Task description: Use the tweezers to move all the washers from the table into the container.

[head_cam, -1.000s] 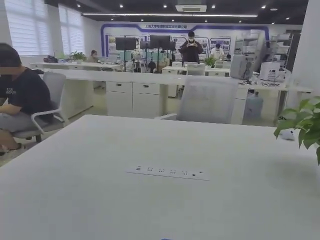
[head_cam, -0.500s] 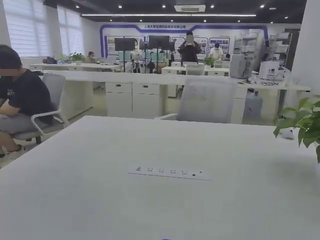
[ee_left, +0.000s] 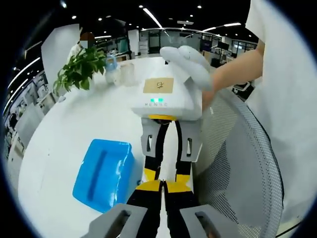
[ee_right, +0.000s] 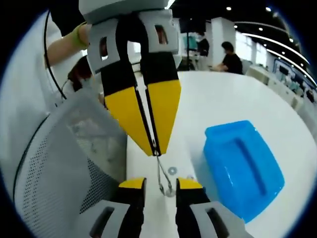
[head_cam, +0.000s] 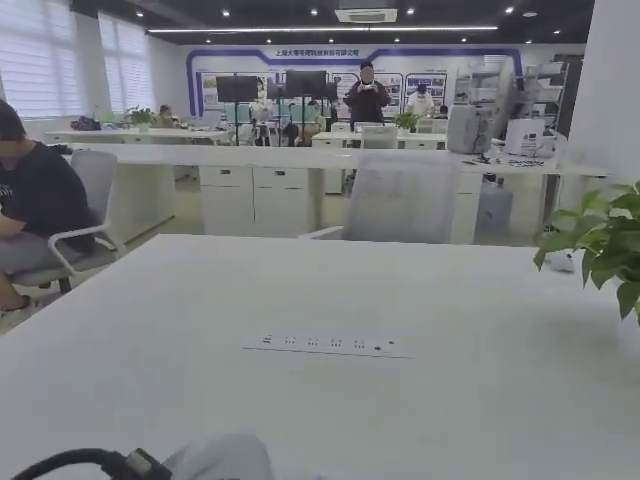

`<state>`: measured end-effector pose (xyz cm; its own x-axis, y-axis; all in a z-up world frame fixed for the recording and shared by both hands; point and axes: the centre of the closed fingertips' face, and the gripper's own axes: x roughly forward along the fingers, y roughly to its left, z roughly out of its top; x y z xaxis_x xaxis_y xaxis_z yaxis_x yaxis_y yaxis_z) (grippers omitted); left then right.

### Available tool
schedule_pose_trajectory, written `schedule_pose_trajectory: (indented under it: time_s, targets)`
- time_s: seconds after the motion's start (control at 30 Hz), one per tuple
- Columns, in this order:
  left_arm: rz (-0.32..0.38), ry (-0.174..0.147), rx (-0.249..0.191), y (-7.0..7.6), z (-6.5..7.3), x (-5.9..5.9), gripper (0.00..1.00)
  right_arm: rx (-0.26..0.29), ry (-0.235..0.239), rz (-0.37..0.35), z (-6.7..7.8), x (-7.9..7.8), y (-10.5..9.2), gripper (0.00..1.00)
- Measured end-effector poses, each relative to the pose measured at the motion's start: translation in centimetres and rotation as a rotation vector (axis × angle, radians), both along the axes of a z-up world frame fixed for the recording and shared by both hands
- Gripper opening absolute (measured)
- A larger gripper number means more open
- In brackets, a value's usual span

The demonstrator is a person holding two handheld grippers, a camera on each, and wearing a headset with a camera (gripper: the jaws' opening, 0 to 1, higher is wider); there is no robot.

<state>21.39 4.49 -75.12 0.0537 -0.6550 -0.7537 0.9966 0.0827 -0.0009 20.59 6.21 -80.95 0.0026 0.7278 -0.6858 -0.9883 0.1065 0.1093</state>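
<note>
In the right gripper view my left gripper comes down from the top, its yellow fingers shut on thin metal tweezers. The tweezer tips reach the white table between the fingertips of my right gripper, which is open. A small washer lies on the table just beside the tweezers. The blue container stands to the right of both grippers. In the left gripper view my left gripper points at the right gripper, and the blue container lies to the left.
A mesh chair back stands close behind the grippers, with a person's arm and white shirt beside it. A potted plant sits at the table's right, a power strip at its middle. Desks and seated people lie beyond.
The head camera has shifted slightly. A grey rounded part with a black cable has come into the bottom left of the head view.
</note>
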Motion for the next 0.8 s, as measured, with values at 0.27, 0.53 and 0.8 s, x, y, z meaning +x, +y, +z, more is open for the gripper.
schedule_pose_trajectory:
  time_s: [0.27,0.53,0.8]
  targets:
    - [0.050,0.079,-0.087,-0.7,0.0,-0.5,0.04,-0.031,-0.009,0.042,-0.5,0.0,0.0,0.03]
    - [0.396,0.186,-0.302,2.4,-0.9,-0.9,0.51,0.028,0.030,-0.082,-0.5,1.1,-0.3,0.02]
    - [0.692,0.099,-0.380,6.2,-2.4,-1.9,0.79,0.209,0.259,-0.310,0.4,2.7,-1.1,0.02]
